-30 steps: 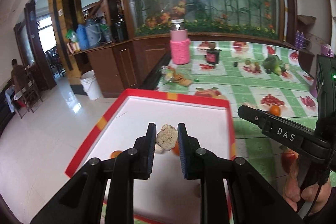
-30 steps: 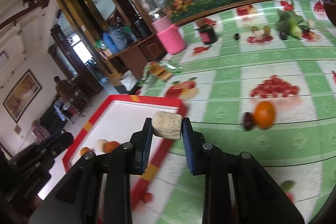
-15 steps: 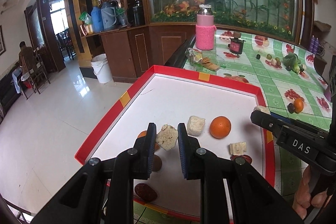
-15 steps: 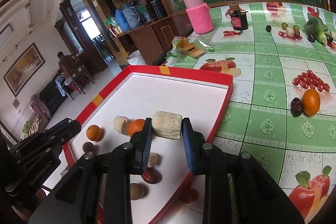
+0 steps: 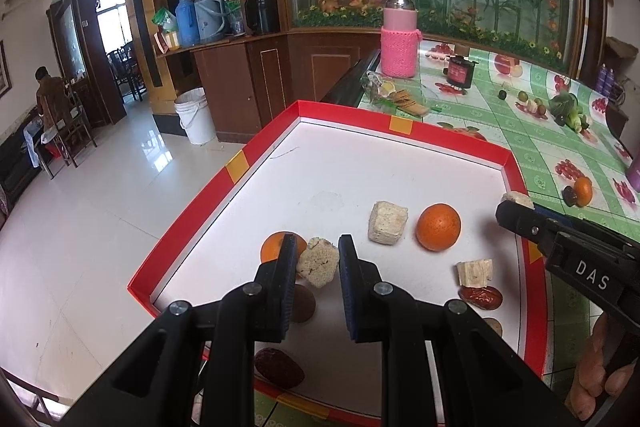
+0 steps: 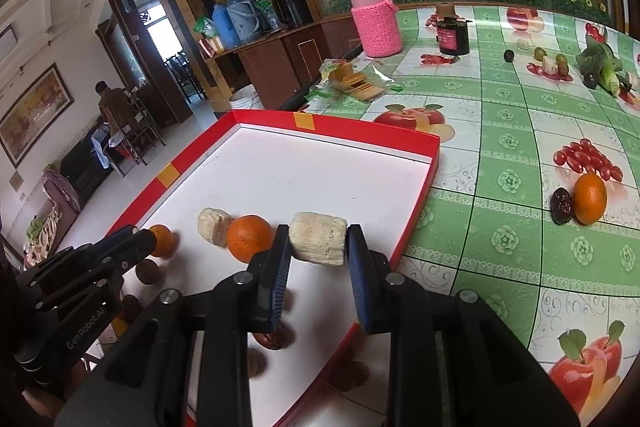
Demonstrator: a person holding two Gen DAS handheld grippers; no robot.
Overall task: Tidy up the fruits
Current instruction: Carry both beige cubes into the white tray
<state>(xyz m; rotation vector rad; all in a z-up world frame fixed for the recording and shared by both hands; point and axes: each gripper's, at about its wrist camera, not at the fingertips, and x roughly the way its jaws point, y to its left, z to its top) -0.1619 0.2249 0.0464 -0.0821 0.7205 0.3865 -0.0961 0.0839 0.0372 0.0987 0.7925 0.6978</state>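
A red-rimmed white tray lies on the green tablecloth. My left gripper is shut on a beige crumbly chunk above the tray's near left part. My right gripper is shut on a pale cylindrical piece above the tray's right side. In the tray lie an orange, a second orange, a beige block, a pale chunk, and dark red dates. An orange and a date lie on the table outside.
A pink-sleeved jar, a dark jar, a cracker packet, leafy greens and small fruits stand on the far table. The table's left edge drops to the floor.
Both grippers moved back over the tray and slightly lower, still holding their pieces. The tray's contents came into closer view.
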